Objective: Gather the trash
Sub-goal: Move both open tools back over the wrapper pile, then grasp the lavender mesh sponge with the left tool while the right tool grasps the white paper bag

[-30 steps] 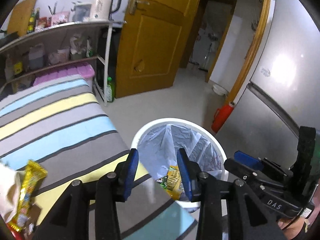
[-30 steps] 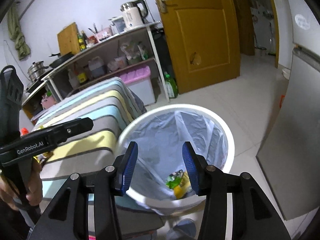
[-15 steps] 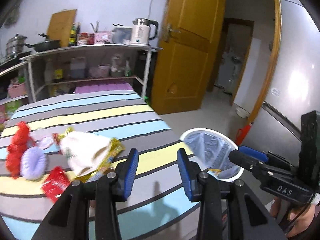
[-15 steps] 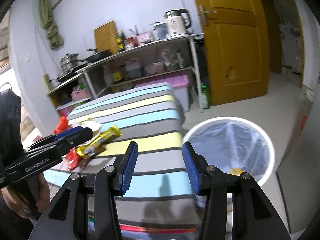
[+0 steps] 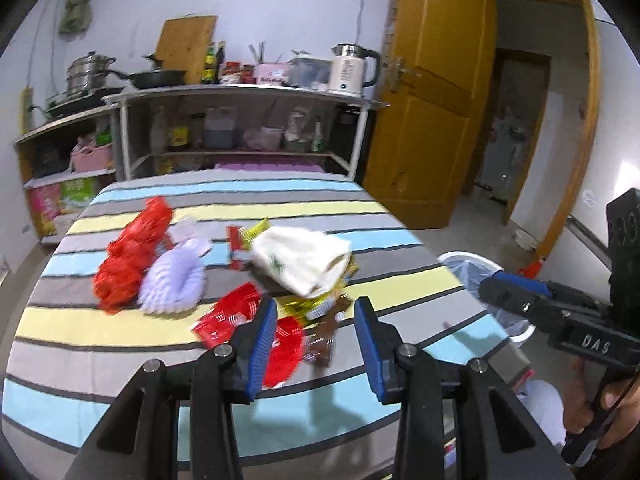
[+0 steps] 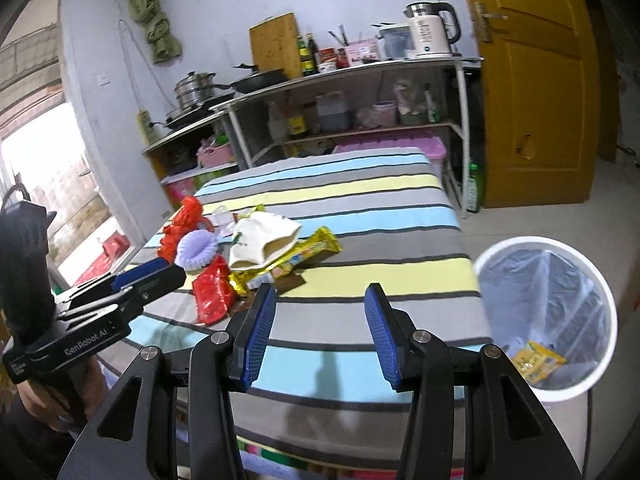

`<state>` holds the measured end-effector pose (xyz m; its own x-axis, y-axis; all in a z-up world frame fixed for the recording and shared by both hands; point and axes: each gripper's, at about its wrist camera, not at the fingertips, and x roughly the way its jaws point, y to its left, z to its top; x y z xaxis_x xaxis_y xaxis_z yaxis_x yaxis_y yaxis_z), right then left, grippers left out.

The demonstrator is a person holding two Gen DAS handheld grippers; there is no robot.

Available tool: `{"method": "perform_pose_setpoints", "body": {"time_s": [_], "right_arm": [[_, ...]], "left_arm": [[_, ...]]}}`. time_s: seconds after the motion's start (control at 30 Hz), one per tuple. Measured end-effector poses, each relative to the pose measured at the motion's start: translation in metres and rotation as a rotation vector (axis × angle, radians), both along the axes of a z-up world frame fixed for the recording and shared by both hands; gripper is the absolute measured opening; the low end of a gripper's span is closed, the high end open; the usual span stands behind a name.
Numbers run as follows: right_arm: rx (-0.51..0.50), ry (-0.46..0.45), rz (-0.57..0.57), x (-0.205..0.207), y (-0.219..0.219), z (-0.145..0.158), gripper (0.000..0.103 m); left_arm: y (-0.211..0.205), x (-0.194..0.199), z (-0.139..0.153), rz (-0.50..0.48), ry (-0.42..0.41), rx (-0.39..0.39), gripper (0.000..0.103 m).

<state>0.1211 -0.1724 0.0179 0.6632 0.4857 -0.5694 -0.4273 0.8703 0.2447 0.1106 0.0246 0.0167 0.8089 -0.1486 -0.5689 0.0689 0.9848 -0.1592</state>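
1. The left gripper (image 5: 315, 334) tilts downward over the striped table (image 5: 100, 328), jaws part-open and empty, above a red wrapper (image 5: 232, 316).
2. The right gripper (image 6: 320, 330) angles down over bare stripes, jaws apart, holding nothing.
3. The trash pile, with a cream pouch (image 6: 262, 242), lies mid-table.
4. The lined bin (image 6: 548, 312) stands beside the table's right edge.

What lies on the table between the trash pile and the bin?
Nothing: in the right wrist view, only bare striped cloth runs from the yellow wrapper at the pile's edge to the bin.
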Motion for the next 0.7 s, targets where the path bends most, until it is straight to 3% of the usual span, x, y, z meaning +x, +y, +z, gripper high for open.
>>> {"method": "perform_pose_setpoints", "body": {"time_s": [0.2, 0.33, 0.7], "right_arm": [[-0.008, 0.017, 0.039, 0.02, 0.021, -0.005, 0.047], [-0.008, 0.027, 0.061, 0.031, 0.031, -0.008, 0.047], [-0.007, 0.068, 0.112, 0.079, 0.064, -0.02, 0.047]], "left_arm": [[0.024, 0.004, -0.008, 0.058, 0.019, 0.014, 0.04], [0.041, 0.01, -0.009, 0.104, 0.02, 0.026, 0.048], [0.089, 0.053, -0.023, 0.18, 0.07, 0.071, 0.052]]}}
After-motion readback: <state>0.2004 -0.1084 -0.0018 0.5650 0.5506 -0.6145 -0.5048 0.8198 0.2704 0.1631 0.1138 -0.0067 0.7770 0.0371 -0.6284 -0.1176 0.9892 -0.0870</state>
